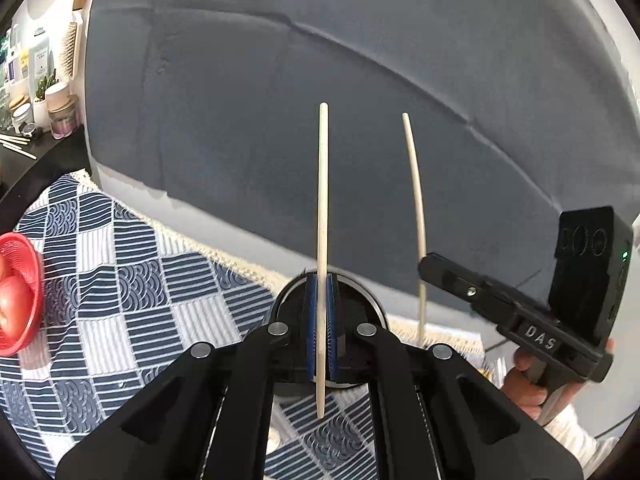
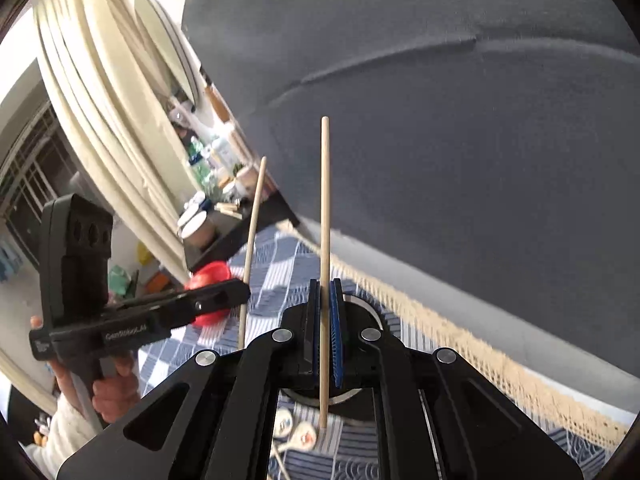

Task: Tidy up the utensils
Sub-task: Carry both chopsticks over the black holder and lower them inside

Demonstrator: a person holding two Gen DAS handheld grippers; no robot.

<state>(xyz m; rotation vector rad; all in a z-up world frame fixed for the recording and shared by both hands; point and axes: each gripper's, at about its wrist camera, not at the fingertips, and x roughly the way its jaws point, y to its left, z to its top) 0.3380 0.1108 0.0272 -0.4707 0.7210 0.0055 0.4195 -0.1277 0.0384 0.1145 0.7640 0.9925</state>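
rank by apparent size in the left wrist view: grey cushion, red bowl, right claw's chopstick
1. grey cushion, fills most of the frame
2. red bowl, cut off at the edge, so its lead is unsure
3. right claw's chopstick, thin

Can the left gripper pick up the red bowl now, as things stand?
Probably not yet: the left gripper has its jaws shut on a chopstick, so it must put that down first. The red bowl lies uncovered on the cloth.

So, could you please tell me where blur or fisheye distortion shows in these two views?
Left wrist view: the red basket smears at the edge, and the right gripper's chopstick bows. Right wrist view: the held chopstick is sharp; the tablecloth fringe blurs.
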